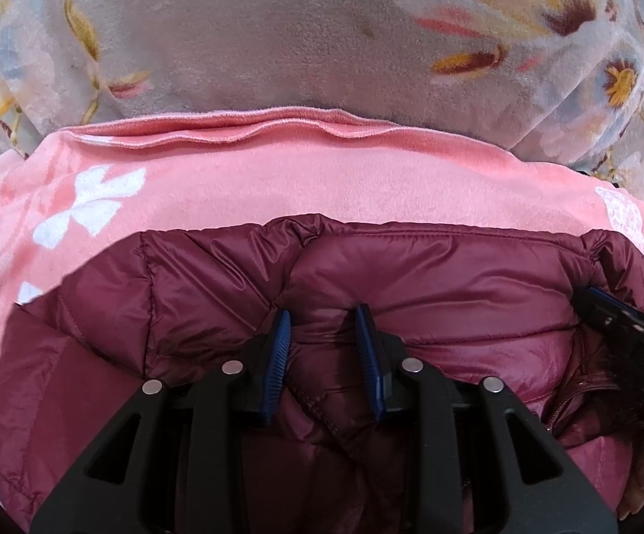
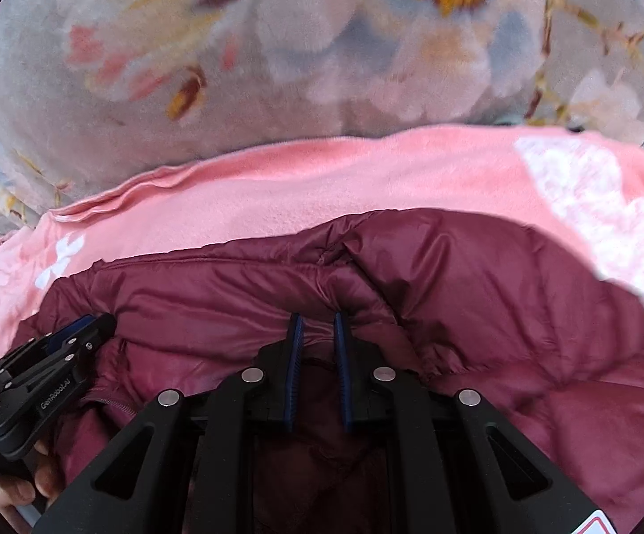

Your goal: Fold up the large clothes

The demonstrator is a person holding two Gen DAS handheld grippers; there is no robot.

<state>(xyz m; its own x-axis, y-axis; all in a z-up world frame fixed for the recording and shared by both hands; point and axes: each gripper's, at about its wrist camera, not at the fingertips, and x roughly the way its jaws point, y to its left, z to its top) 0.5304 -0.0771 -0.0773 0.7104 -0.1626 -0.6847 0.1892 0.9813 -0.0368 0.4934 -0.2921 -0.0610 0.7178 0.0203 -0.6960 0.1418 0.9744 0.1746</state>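
The maroon quilted puffer jacket (image 1: 433,293) fills the lower half of both frames, lying on a pink fleece blanket (image 1: 304,169) with white flower prints, which is spread over a grey floral plush cover (image 1: 241,35) in the upper part of each picture. Its far edge looks like a doubled-over fold running across the middle of the frame, so at least one fold seems made; how many remain I cannot judge, as the near part of the jacket is hidden under the tools.

The left tongs (image 1: 324,325) stand a little apart with a ridge of jacket fabric bulging between the blue pads, so they look to be gripping the jacket. The right tongs (image 2: 317,325) are nearly closed on a pinch of the same fabric.

The left view shows the right tool at its right edge beside a zipper (image 1: 575,400). The right view shows the left tool at lower left, with the person's fingers (image 2: 19,489) on its handle.
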